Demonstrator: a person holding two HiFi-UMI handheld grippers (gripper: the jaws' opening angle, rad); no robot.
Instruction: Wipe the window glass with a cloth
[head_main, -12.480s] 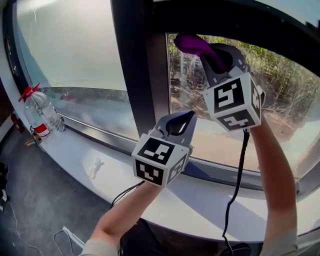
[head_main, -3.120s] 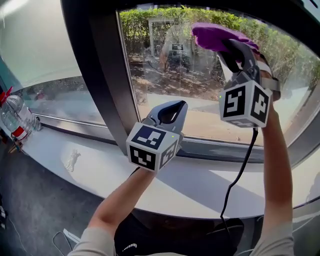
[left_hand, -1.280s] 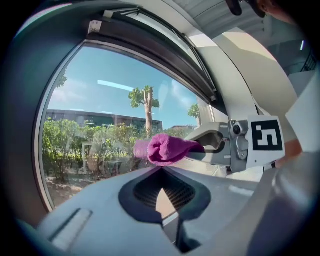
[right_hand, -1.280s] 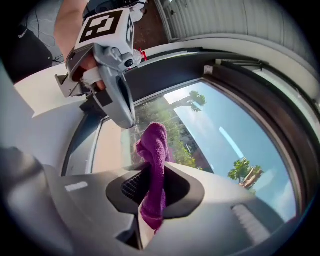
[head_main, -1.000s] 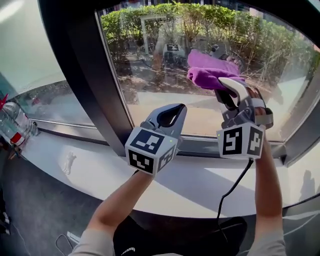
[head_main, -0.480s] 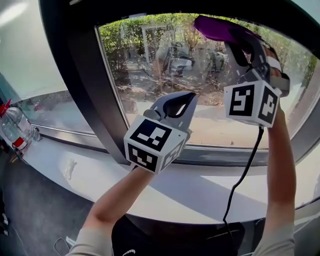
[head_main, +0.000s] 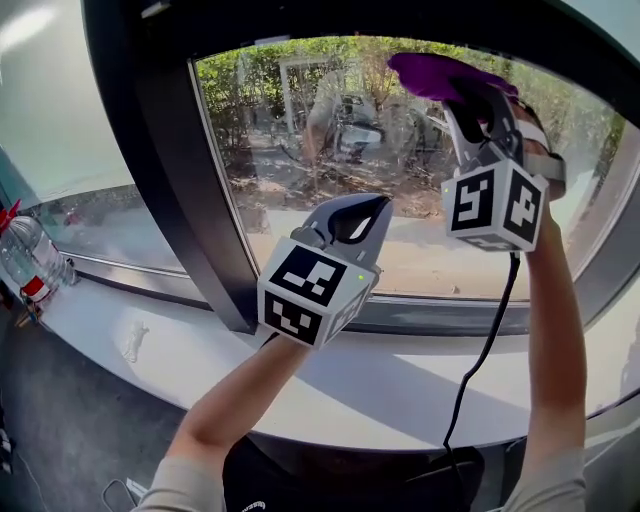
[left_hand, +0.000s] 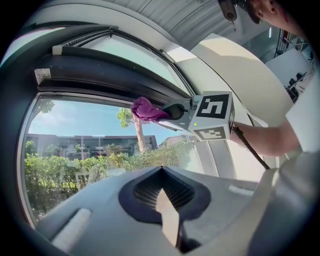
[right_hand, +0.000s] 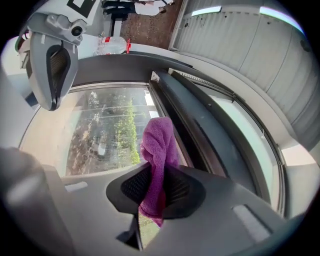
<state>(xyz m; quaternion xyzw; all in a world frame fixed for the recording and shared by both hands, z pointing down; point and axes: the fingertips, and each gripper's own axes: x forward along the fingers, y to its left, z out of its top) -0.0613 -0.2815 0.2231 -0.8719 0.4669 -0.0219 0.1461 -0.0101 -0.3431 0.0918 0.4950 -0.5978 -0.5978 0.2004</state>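
- The right gripper (head_main: 470, 95) pinches the purple cloth (head_main: 440, 75) high up by the window glass (head_main: 330, 150).
- It should press the cloth flat and wipe slowly.
- The left gripper (head_main: 350, 215) is pressed together, empty.

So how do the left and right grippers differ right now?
The right gripper is shut on the purple cloth; the left gripper is shut on nothing. The right gripper is up near the top of the window glass, while the left gripper hangs lower, in front of the pane's lower half. Both point toward the glass and carry marker cubes.
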